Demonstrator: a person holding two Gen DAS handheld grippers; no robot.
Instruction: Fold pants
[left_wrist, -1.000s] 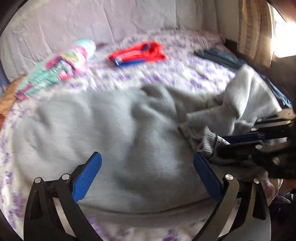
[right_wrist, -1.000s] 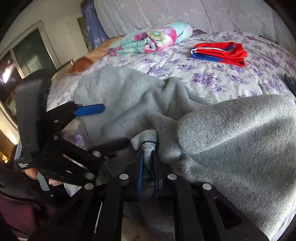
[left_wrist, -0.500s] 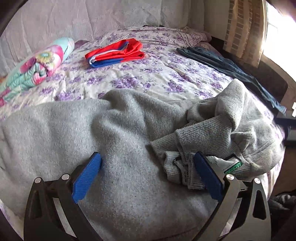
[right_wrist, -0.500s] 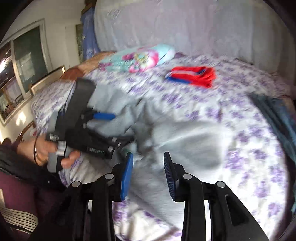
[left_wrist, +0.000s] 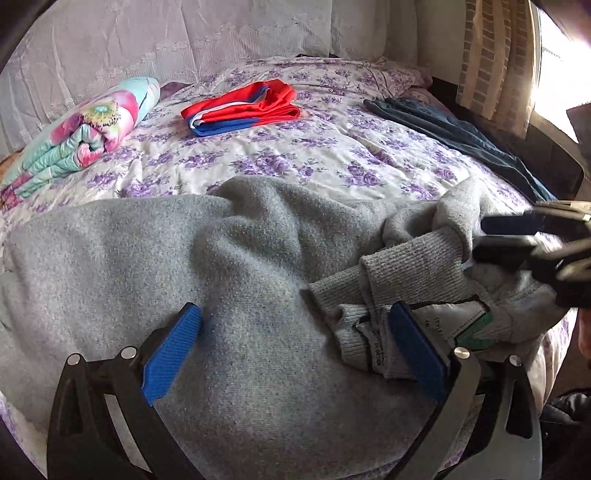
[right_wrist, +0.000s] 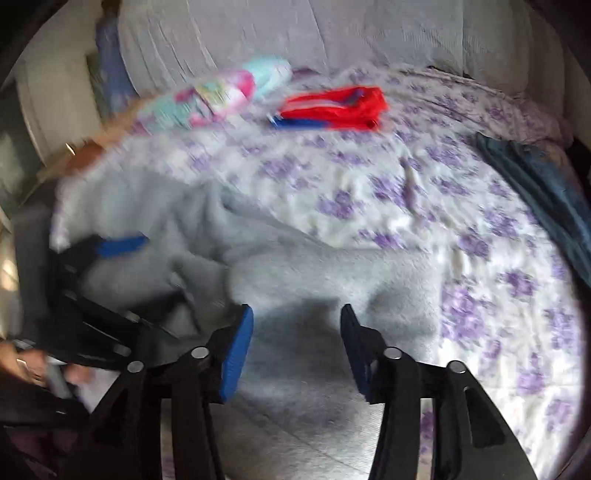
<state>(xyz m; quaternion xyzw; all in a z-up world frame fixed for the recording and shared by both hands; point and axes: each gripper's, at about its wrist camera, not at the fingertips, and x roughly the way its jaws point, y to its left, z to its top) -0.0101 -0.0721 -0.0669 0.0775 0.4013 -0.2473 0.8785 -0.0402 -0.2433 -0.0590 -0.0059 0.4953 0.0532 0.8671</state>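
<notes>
Jaws spread wide on both grippers and holding nothing, I hover at the near edge of the bed (left_wrist: 332, 155) over the grey pants (left_wrist: 207, 266), which lie heaped and unfolded across the purple-flowered cover. My left gripper (left_wrist: 295, 343) hangs low above the broad flat stretch of cloth, its right pad just beside the bunched ribbed waistband (left_wrist: 373, 291), where a sewn-in label (left_wrist: 447, 325) shows. From the left wrist view the pants run sideways, the smooth part off to the left and the crumpled end to the right; that long axis, left to right before me, is what I judge the coming fold turns on. My right gripper (right_wrist: 297, 347), seen dark and blurred at the right edge of the left view, sits close against that crumpled end, with grey fabric spread below its open jaws; its own picture is smeared by motion. I judge the left gripper nearer the waistband's near corner and the right nearer the heap beyond it. Well apart from the pants, farther up the bed, lie a folded red and blue garment (left_wrist: 240, 107), a rolled flowered quilt (left_wrist: 81, 129) and dark blue trousers (left_wrist: 454, 136) along the right side.
</notes>
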